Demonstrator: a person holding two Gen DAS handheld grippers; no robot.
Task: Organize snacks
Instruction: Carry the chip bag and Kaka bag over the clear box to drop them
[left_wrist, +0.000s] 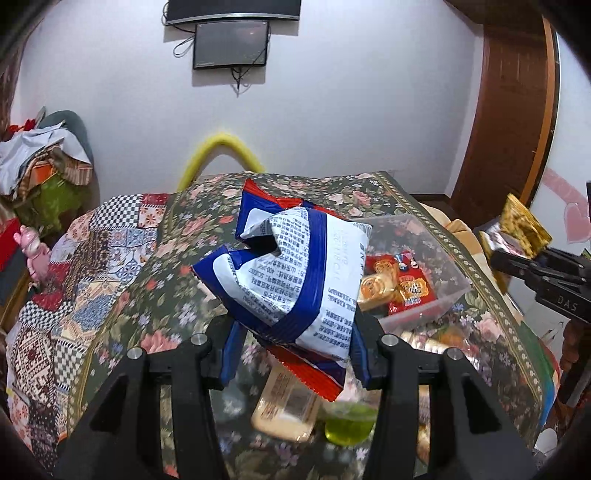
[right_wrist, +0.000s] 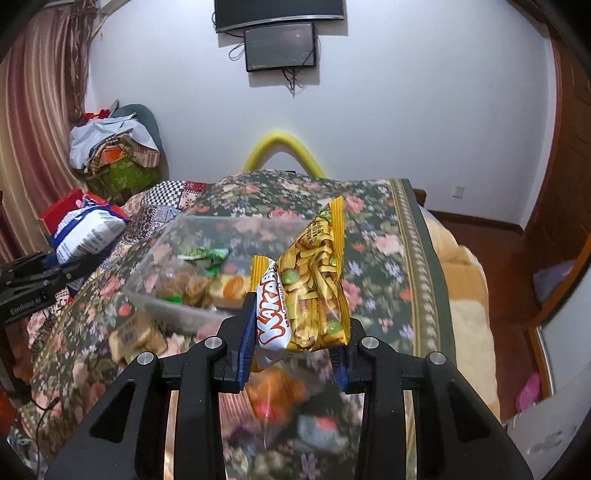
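My left gripper (left_wrist: 293, 354) is shut on a blue, white and red snack bag (left_wrist: 295, 273) and holds it above the floral table. It also shows in the right wrist view (right_wrist: 86, 229) at the left. My right gripper (right_wrist: 297, 347) is shut on a yellow snack bag (right_wrist: 314, 291) and holds it above the table, just right of a clear plastic box (right_wrist: 177, 295). In the left wrist view that box (left_wrist: 436, 254) lies behind and to the right of the blue bag, with several small snack packs inside, and the yellow bag (left_wrist: 517, 232) is at the far right.
Loose snacks lie on the floral tablecloth (left_wrist: 155, 295) below my left gripper: a beige pack (left_wrist: 284, 410) and a green jelly cup (left_wrist: 349, 424). More blurred packs (right_wrist: 136, 338) lie near the box. A patchwork cloth (left_wrist: 92, 243) lies at the left, a yellow chair back (right_wrist: 284, 147) behind.
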